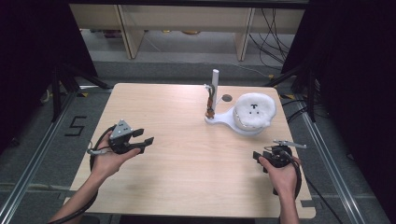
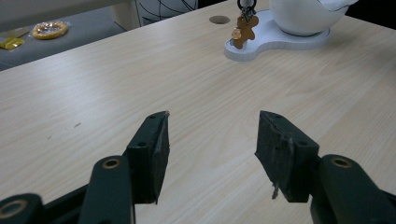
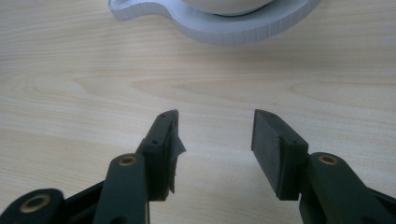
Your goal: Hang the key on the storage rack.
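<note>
White stand (image 1: pixel 223 120) held charm (image 2: pixel 243 31) on post, light, dangling; best gripped by body. Left gripper (image 1: pixel 142 138), right gripper (image 1: pixel 259 156): both released, well short of stand.

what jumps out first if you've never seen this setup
The white stand at the table's far right draws the eye: a white dome with a small black mark sits on it, beside an upright post with a brown gingerbread-man charm hanging from it. Nearer the person, the left gripper and right gripper are held apart over bare wood, both open and empty.
</note>
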`<state>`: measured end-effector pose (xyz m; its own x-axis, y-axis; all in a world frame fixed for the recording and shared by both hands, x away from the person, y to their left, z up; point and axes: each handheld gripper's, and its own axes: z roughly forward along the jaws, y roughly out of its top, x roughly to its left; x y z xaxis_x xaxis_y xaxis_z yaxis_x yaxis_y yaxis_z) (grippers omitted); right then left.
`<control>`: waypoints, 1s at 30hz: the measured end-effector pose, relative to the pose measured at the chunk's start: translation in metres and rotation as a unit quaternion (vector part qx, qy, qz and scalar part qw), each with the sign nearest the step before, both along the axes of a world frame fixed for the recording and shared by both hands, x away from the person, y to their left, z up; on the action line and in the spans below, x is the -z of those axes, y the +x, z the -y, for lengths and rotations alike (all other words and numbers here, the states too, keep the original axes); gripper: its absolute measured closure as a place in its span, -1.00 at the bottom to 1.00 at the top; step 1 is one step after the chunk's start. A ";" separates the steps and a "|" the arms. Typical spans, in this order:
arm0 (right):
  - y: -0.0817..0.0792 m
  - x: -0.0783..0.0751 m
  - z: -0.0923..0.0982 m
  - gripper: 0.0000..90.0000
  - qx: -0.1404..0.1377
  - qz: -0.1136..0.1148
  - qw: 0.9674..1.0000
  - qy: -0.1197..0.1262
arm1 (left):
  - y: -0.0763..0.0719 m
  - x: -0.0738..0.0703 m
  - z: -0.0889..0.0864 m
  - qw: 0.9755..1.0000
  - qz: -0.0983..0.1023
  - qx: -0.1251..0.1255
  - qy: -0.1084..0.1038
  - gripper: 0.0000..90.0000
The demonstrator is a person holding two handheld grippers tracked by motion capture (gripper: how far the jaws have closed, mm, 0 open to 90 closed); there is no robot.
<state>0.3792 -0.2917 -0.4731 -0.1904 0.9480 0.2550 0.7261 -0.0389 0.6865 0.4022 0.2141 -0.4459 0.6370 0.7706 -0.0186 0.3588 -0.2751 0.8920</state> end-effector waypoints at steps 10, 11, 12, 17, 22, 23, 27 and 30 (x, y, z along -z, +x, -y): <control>-0.001 0.000 -0.005 0.16 0.014 -0.015 1.000 0.015 | -0.026 0.019 -0.023 0.999 0.020 -0.033 -0.012 -0.05; -0.001 0.000 -0.002 0.16 0.006 -0.007 1.000 -0.001 | -0.028 0.023 -0.025 0.999 0.022 -0.037 -0.013 -0.05; -0.001 0.000 -0.002 0.16 0.006 -0.007 1.000 -0.001 | -0.030 0.025 -0.027 0.999 0.024 -0.040 -0.012 -0.05; 0.000 0.004 0.000 0.15 -0.005 0.004 1.000 -0.018 | -0.037 0.046 -0.039 0.997 0.029 -0.065 -0.018 -0.06; -0.001 0.002 -0.007 0.15 0.019 -0.015 1.000 0.012 | -0.043 0.063 -0.047 0.996 0.026 -0.084 -0.015 -0.07; -0.001 0.003 -0.007 0.15 0.014 -0.014 1.000 0.009 | -0.043 0.066 -0.048 0.995 0.033 -0.088 -0.024 -0.07; -0.001 0.003 -0.008 0.14 0.021 -0.024 0.999 0.013 | -0.046 0.074 -0.050 0.994 0.040 -0.100 -0.027 -0.11; -0.001 0.004 -0.009 0.14 0.014 -0.023 1.000 0.015 | -0.046 0.077 -0.051 0.993 0.044 -0.099 -0.036 -0.12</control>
<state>0.3778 -0.2825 -0.4774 -0.1512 0.9448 0.2907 0.7547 -0.0796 0.6512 0.3565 0.2651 -0.5234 0.4752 0.8794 -0.0288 0.3183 -0.1413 0.9374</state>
